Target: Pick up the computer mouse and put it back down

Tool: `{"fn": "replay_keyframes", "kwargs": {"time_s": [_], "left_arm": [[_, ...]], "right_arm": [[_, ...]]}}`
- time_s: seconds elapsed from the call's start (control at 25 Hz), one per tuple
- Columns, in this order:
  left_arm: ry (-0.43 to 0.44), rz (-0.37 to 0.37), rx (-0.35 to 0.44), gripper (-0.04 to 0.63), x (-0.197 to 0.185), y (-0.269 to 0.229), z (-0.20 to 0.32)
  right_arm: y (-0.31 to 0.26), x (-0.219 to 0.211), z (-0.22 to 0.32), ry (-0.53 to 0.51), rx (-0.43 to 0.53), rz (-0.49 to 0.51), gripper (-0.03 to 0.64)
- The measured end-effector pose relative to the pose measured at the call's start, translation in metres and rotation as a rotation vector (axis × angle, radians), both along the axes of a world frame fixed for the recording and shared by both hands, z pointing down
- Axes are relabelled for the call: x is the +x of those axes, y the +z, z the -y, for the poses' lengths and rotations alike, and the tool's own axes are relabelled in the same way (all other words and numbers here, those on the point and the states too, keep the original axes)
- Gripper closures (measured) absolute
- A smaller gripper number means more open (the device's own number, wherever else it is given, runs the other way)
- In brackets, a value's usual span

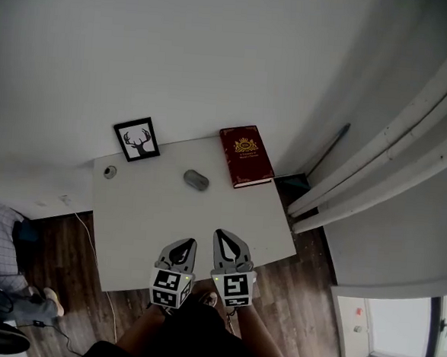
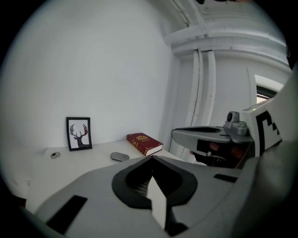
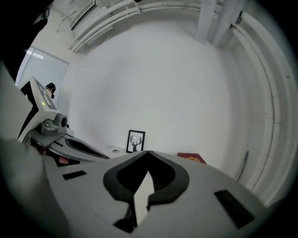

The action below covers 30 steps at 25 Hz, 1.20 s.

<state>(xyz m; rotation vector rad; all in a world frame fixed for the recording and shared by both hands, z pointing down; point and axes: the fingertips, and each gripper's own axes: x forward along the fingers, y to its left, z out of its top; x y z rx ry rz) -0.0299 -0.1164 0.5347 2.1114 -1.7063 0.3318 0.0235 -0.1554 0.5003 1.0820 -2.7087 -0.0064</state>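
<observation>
A grey computer mouse (image 1: pixel 196 180) lies on the white table (image 1: pixel 152 222), toward its far edge; the left gripper view shows the same mouse (image 2: pixel 119 156) ahead of the jaws. Both grippers hover side by side over the table's near edge, well short of the mouse. My left gripper (image 1: pixel 183 245) is shut with nothing in it, its tips (image 2: pixel 152 158) pressed together. My right gripper (image 1: pixel 226 236) is also shut and empty, with closed tips (image 3: pixel 148 152). The mouse is hidden behind the jaws in the right gripper view.
A framed deer picture (image 1: pixel 137 139) leans on the wall at the table's far left. A red book (image 1: pixel 245 156) lies at the far right. A small round cap (image 1: pixel 110 172) sits on the left side. White pipes (image 1: pixel 385 162) run along the right; a cable (image 1: pixel 89 241) hangs down the table's left side.
</observation>
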Motion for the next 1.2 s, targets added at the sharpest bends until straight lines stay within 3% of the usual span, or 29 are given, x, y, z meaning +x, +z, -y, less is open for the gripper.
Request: {"fn": "replay_keyframes", "kwargs": {"time_s": [0.32,0.84,1.2], "left_arm": [[0.024,-0.001,0.036,0.595,-0.004,-0.016,-0.027],[0.059,-0.021,0.11,0.595,-0.065,-0.041,-0.089],[0.121,-0.067,0.169,0.595,-0.064,-0.056,-0.121]], "right_arm": [[-0.007,-0.004,-0.031,0.026,-0.006,0.019,0.597],[-0.04,-0.058,-0.101,0.065,0.037,0.066,0.597],[-0.065,-0.037,-0.146,0.188,0.058,0.078,0.597]]}}
